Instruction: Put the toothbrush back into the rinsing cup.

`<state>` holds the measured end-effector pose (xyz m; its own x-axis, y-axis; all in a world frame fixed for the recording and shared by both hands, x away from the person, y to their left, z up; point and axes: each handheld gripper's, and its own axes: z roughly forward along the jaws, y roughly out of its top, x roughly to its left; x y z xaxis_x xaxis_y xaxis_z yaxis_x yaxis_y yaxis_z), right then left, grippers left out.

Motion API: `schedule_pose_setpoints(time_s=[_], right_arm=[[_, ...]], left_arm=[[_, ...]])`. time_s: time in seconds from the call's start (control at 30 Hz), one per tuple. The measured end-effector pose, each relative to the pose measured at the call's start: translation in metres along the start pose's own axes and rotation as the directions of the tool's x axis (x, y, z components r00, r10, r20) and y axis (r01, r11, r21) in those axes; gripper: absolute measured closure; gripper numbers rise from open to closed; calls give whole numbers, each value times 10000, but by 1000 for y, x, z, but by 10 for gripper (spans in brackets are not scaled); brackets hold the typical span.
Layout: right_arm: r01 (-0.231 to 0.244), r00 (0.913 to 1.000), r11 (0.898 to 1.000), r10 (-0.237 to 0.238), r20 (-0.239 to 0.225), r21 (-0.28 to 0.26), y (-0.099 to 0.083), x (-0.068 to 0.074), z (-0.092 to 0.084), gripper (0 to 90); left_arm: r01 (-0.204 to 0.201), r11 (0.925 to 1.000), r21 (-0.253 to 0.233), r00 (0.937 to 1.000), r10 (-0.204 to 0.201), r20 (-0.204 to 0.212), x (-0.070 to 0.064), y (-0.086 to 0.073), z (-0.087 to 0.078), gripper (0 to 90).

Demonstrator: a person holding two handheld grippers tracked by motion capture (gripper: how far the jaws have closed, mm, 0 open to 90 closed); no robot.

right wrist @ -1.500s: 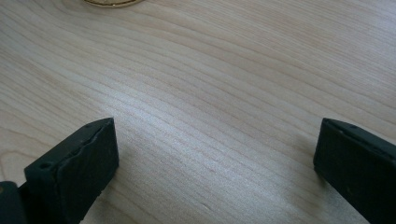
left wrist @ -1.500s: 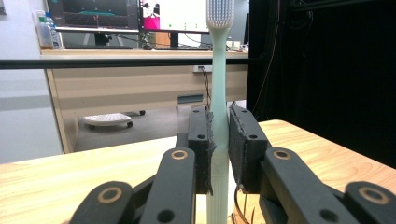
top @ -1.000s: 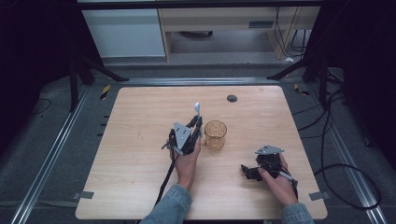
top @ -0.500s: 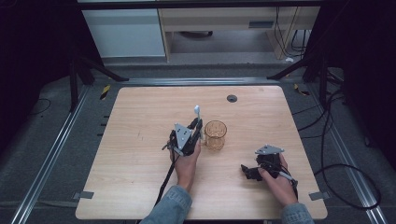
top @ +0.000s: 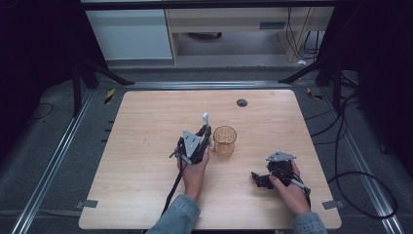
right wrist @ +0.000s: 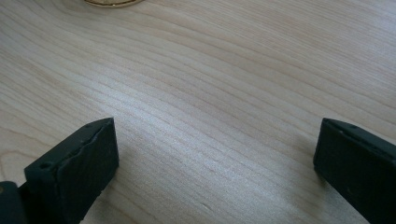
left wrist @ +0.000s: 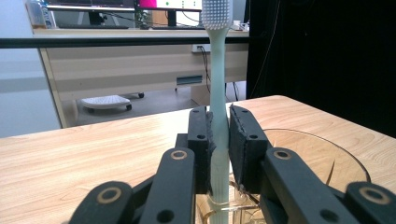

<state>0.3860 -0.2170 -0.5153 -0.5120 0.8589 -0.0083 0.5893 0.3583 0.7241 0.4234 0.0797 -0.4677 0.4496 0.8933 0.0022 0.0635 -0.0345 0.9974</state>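
- Nothing has shifted since the earlier frame: both hands and the glass cup [top: 225, 140] sit where they were.
- At the left, the left gripper [top: 205, 131] stays clamped on the pale toothbrush [left wrist: 217, 93], held upright with bristles on top, just beside the cup near the middle of the table [top: 146, 117].
- At the right, the right gripper [right wrist: 215, 154] rests low over bare wood, jaws wide apart and holding nothing.

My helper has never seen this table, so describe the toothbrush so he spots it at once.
Near the middle of the wooden table stands an amber glass cup. Just left of it, the left claw grips the toothbrush upright: pale green handle, white bristles on top.
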Motion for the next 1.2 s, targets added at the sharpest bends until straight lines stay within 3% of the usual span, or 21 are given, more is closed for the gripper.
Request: schedule_pose_setpoints(time_s=[1.2], right_arm=[[-1,10000,10000,1,4,4,0,0,0,4]], left_arm=[[-10,9985,549,10000,8,23,-1,-7,3,783]])
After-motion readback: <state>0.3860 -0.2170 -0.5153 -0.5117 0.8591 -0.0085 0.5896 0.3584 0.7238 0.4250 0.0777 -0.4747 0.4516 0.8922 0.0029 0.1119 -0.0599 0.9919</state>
